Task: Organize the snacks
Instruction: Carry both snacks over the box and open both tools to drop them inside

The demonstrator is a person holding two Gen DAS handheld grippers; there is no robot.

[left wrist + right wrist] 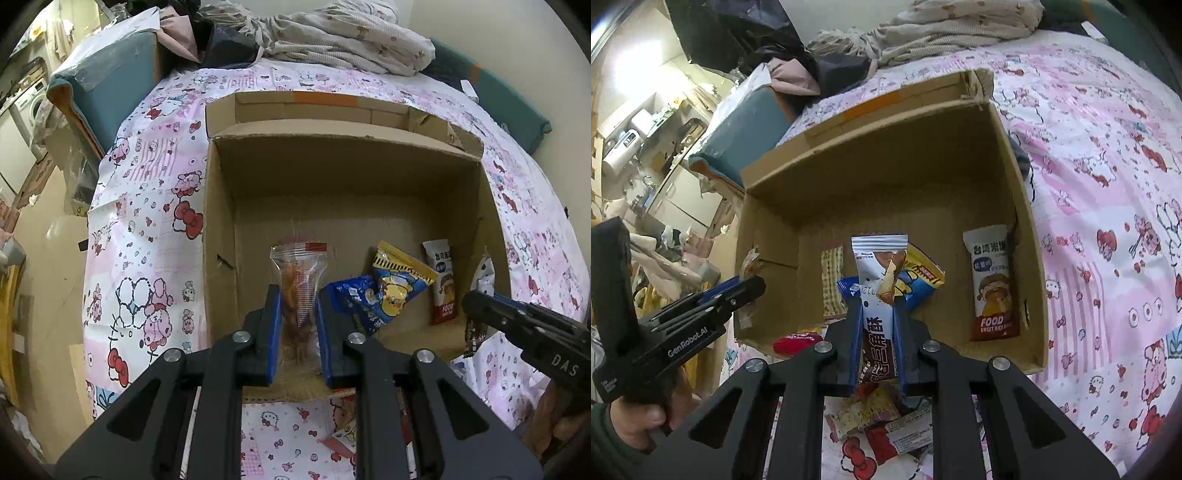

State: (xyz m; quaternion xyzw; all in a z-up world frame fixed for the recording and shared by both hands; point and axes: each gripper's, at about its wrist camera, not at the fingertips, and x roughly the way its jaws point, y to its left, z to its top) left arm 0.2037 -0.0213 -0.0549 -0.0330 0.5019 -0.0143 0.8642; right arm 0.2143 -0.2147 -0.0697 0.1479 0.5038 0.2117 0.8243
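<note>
An open cardboard box (221, 206) lies on a pink cartoon-print sheet. My left gripper (297, 299) is shut on a clear packet of orange-red snacks (299, 273), held over the box's near edge. My right gripper (877, 317) is shut on a white and brown snack packet (879, 291), also over the near edge of the box (1027, 221). Inside lie a blue and yellow packet (384, 291) and a white and red "FOOD" rice-cake packet (443, 280). The right gripper shows at the right of the left wrist view (476, 301).
Several loose snack packets (886, 421) lie on the sheet in front of the box. A teal box (110, 92) and piled bedding (332, 37) sit behind. The bed edge drops off at left, with cluttered floor and a washing machine (26, 107) beyond.
</note>
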